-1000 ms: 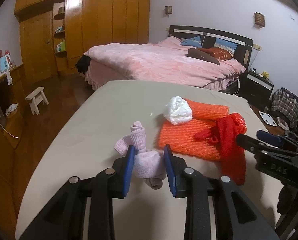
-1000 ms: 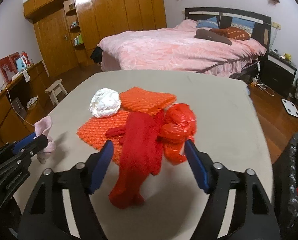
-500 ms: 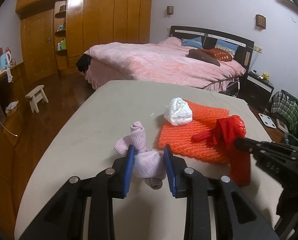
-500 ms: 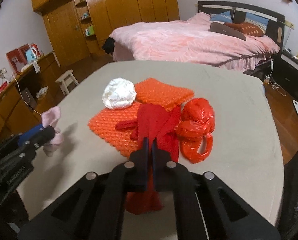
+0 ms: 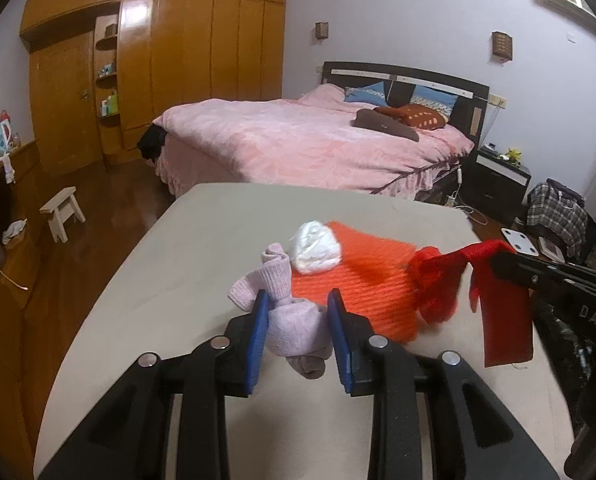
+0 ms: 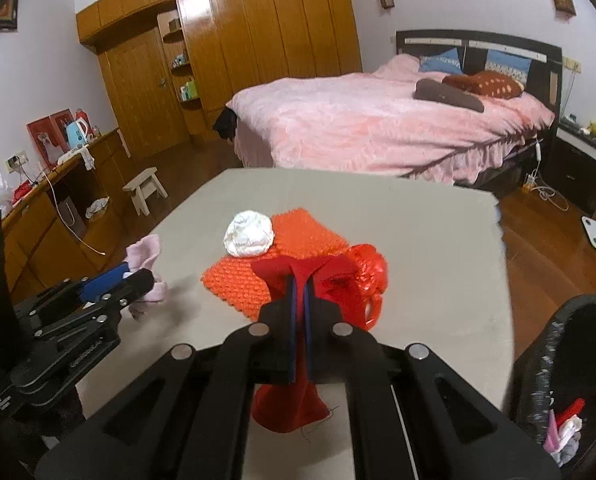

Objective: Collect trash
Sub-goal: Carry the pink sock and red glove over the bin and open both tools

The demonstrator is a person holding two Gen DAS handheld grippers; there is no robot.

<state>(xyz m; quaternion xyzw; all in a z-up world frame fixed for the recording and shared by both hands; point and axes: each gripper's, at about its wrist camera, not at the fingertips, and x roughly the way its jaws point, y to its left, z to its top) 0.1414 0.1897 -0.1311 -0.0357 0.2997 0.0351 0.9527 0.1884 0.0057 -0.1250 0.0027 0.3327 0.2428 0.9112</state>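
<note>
On the near right of the worktop (image 6: 438, 240): right hand-held gripper (image 6: 298, 300), jaws pressed shut on a red cloth (image 6: 290, 404). A second ago they stood wide over it as it lay flat; now it hangs from the pads, lifted clear. Left hand-held gripper (image 5: 296, 320): narrowly open, clamped as before on a pink sock (image 5: 294, 332), raised slightly. Remaining on the worktop: orange foam netting (image 6: 298, 236), white crumpled wad (image 6: 250, 234), red plastic bag (image 6: 368, 268). Black-lined bin (image 6: 570, 380), near right, already holding scraps. Judgement: two items secured, ready for the bin; three left.
</note>
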